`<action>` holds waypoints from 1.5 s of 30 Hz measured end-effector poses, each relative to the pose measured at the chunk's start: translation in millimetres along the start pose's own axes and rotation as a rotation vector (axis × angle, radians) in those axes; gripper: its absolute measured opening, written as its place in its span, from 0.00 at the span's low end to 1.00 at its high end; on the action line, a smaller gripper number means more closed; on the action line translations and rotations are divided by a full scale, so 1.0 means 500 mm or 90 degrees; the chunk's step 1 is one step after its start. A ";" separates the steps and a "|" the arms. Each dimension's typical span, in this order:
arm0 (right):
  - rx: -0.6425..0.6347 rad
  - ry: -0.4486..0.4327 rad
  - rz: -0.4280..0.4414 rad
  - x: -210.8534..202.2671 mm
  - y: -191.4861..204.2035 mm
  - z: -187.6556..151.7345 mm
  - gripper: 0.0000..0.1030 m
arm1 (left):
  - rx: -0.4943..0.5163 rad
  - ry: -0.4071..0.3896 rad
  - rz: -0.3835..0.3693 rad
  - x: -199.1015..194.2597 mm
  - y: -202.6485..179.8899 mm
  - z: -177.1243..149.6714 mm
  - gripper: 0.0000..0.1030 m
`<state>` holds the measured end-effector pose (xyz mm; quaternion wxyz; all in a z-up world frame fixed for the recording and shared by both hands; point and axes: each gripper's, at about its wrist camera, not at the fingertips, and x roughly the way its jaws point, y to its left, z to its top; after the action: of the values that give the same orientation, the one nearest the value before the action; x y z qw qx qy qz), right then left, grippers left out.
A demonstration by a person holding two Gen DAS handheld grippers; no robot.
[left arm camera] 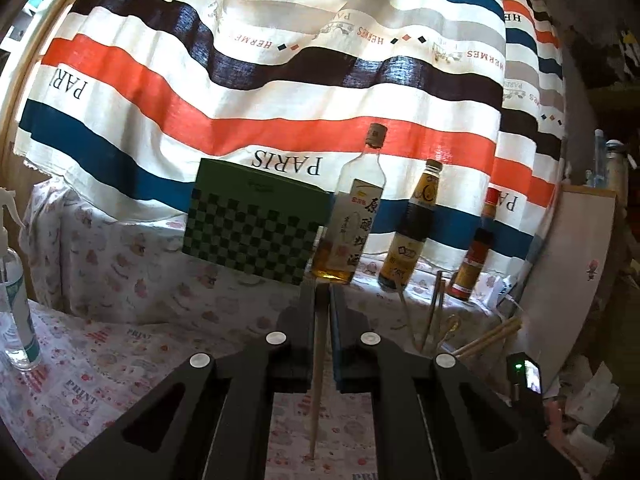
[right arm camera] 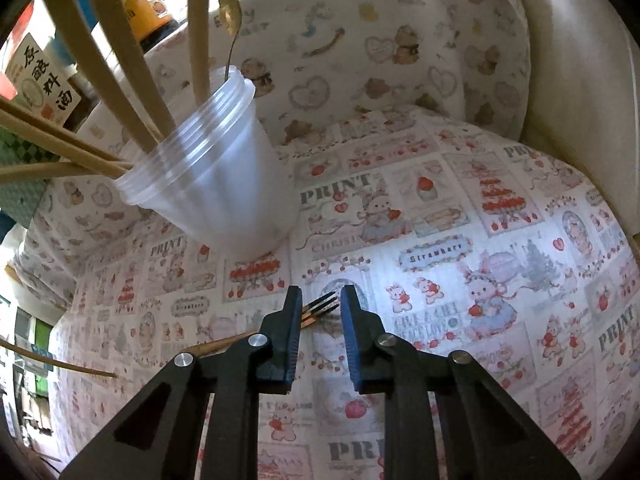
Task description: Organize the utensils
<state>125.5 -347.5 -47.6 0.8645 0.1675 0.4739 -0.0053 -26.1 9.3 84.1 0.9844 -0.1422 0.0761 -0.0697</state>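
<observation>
My left gripper (left arm camera: 322, 286) is shut on a wooden chopstick (left arm camera: 318, 380) that hangs down between the fingers, its tip touching the printed tablecloth. My right gripper (right arm camera: 320, 294) is open just above a small fork (right arm camera: 320, 307) with a wooden handle that lies flat on the cloth, tines between the fingertips. A clear plastic cup (right arm camera: 216, 184) stands behind the fork and holds several chopsticks (right arm camera: 116, 60) and a small metal spoon (right arm camera: 230, 16). The cup also shows in the left wrist view (left arm camera: 434, 340), to the right of the left gripper.
A green checkered box (left arm camera: 256, 228) and three sauce bottles (left arm camera: 360, 216) stand at the back against a striped cloth. A spray bottle (left arm camera: 16, 304) stands at the left. A loose chopstick (right arm camera: 56, 362) shows at the left edge of the right wrist view.
</observation>
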 end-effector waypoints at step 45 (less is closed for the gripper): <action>-0.145 -0.409 0.049 -0.325 0.113 -0.089 0.03 | 0.000 -0.080 -0.039 -0.010 -0.060 0.099 0.06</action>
<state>9.4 -305.3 80.0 0.9822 0.0779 0.1685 0.0280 -25.9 -5.0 140.2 0.9846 -0.1489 0.0096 -0.0908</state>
